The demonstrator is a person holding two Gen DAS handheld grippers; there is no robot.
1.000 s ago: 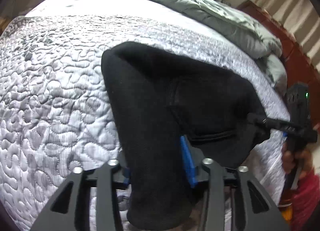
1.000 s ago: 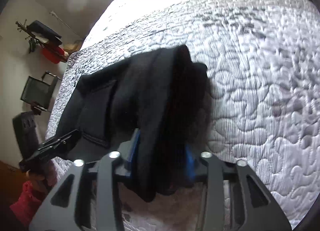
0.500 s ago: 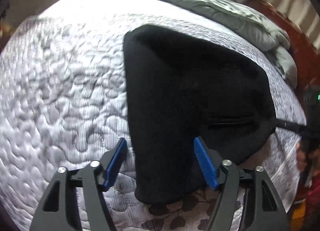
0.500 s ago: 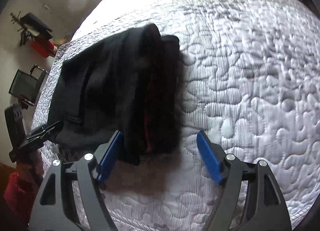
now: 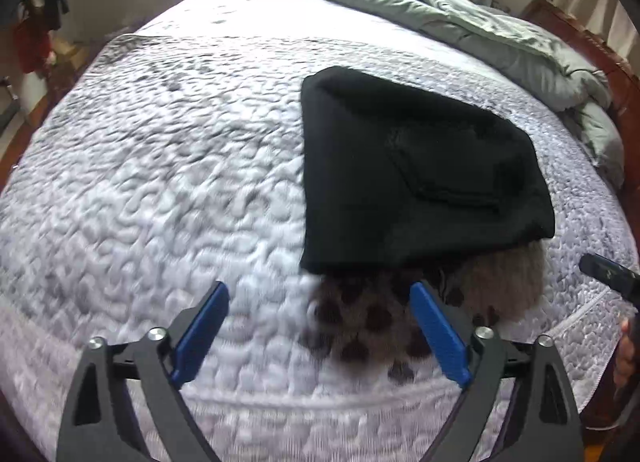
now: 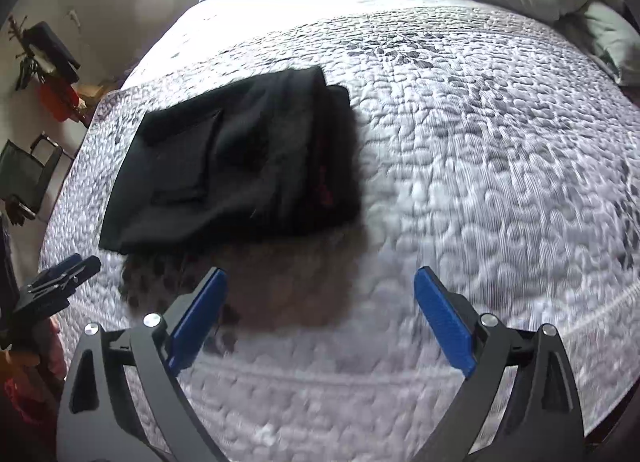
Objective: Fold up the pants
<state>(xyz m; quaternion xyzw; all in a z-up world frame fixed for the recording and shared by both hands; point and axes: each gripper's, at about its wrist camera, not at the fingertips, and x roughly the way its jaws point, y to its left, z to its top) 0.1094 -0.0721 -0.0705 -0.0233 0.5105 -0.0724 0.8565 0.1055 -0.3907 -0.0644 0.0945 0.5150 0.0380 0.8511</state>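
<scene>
The black pants lie folded in a compact stack on the quilted grey bedspread, a back pocket facing up. In the right wrist view the same pants rest at the left, folded layers stacked along their right side. My left gripper hovers just short of the pants' near edge, jaws opening wide, nothing between its blue pads. My right gripper is drawn back over bare quilt to the right of the pants, jaws opening too, with nothing between them. Each gripper's tip shows at the other view's edge.
A rumpled pale green duvet lies along the far side of the bed. A wooden bed frame runs at the right. A dark chair and a red thing stand by the wall beyond the bed's left edge.
Both grippers let go of the pants' near edge, opened wide and pulled back and up. The pants now lie flat on the bed.
</scene>
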